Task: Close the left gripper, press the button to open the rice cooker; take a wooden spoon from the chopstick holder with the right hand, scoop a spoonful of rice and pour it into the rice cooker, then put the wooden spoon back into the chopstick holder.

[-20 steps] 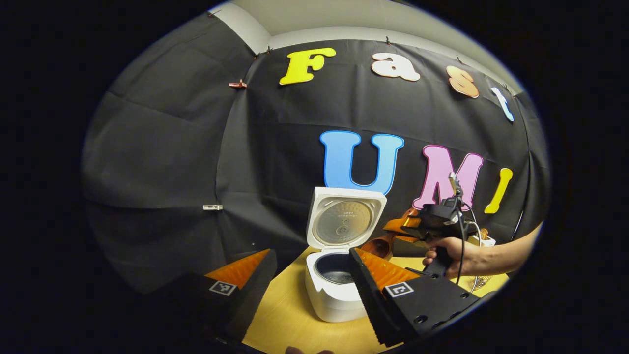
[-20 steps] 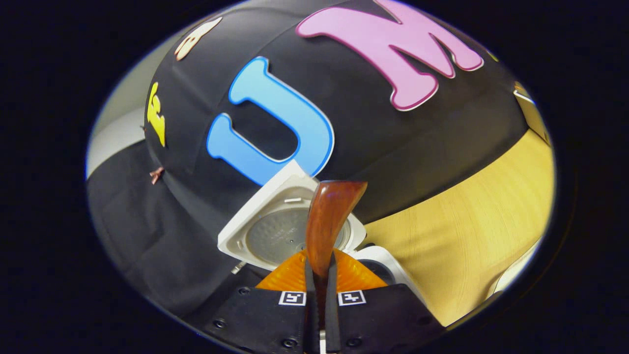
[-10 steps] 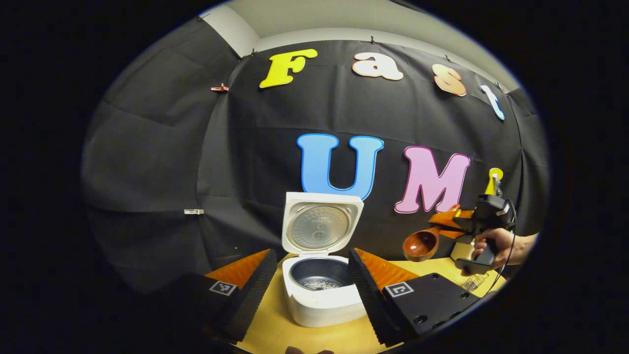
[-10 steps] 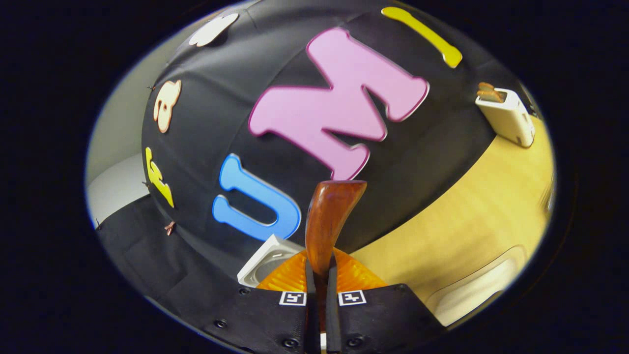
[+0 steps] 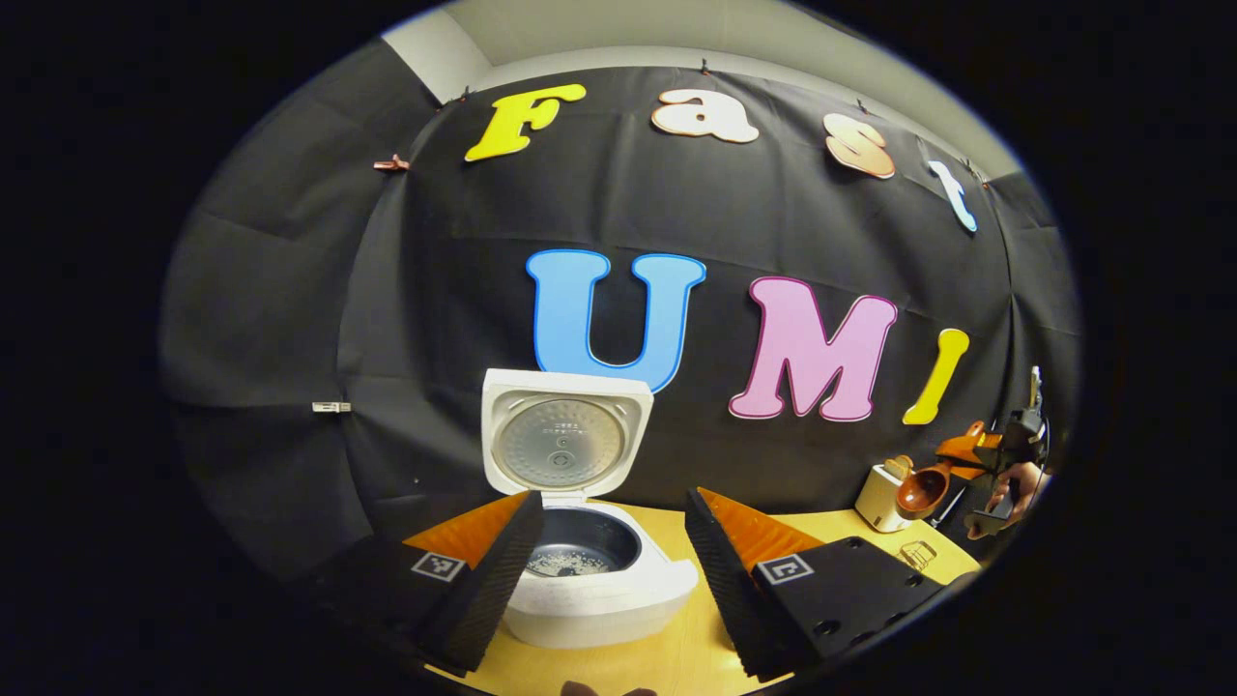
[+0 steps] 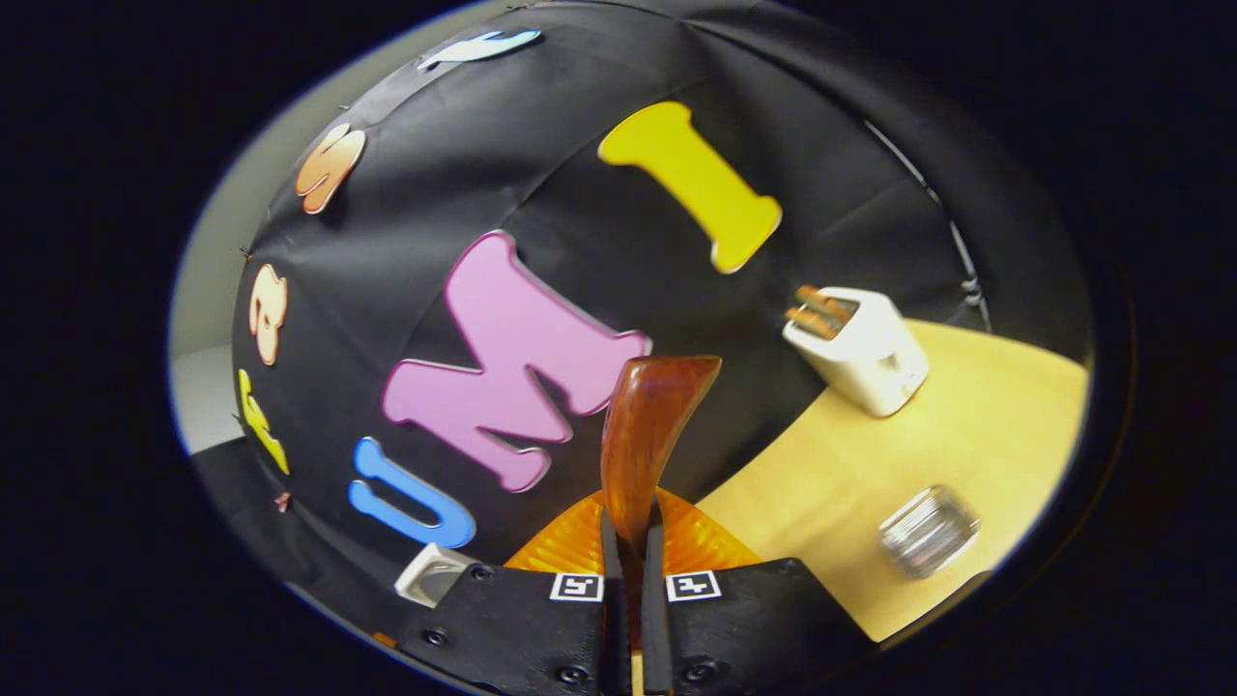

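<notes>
The white rice cooker [image 5: 599, 599] stands open on the wooden table, its lid [image 5: 565, 443] upright, with some rice grains in the dark inner pot [image 5: 578, 551]. My left gripper [image 5: 612, 498] is open in front of the cooker, holding nothing. My right gripper [image 6: 630, 517] is shut on the handle of the brown wooden spoon [image 6: 646, 425], whose bowl points away from the camera. In the left gripper view, that right gripper [image 5: 1005, 449] is held by a hand at the far right, the wooden spoon [image 5: 920, 490] hanging beside the white chopstick holder [image 5: 881, 497]. The chopstick holder [image 6: 858, 350] has wooden pieces sticking up.
A small clear ribbed holder [image 6: 928, 530] lies on the table [image 6: 966, 425] near the right gripper, also seen as a small clear holder [image 5: 916, 554] in the left gripper view. A corner of the cooker lid [image 6: 428, 585] shows low on the left. The black cloth wall stands close behind.
The right gripper carried the spoon away from the rice cooker to the right, over by the white chopstick holder. The left gripper stayed open; the cooker slid left in its view.
</notes>
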